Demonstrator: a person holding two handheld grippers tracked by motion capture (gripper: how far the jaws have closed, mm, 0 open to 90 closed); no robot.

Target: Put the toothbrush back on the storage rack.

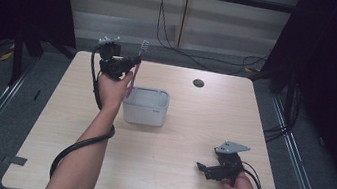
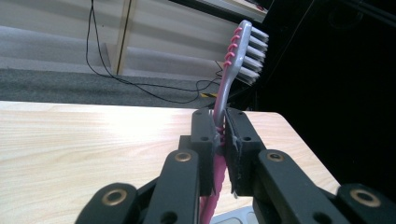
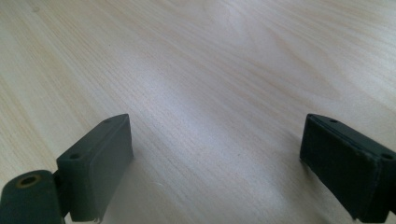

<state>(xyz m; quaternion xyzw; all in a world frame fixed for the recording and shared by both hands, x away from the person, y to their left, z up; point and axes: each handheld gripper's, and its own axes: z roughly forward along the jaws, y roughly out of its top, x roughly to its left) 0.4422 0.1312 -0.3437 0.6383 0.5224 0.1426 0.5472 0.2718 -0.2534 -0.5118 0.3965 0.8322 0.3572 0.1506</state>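
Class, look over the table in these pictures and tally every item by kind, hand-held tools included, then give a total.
Toothbrush, pink and grey, clamped upright in the left claw: 1
White container on the table: 1
Claws, left and right: 2
Total: 4

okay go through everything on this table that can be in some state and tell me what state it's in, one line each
Toothbrush: upright, bristle head on top, clamped by its handle, held above the table.
Left gripper: shut on the toothbrush.
Right gripper: open, nothing between its jaws, low over the table.
White container: upright on the table, top open; contents can't be made out.
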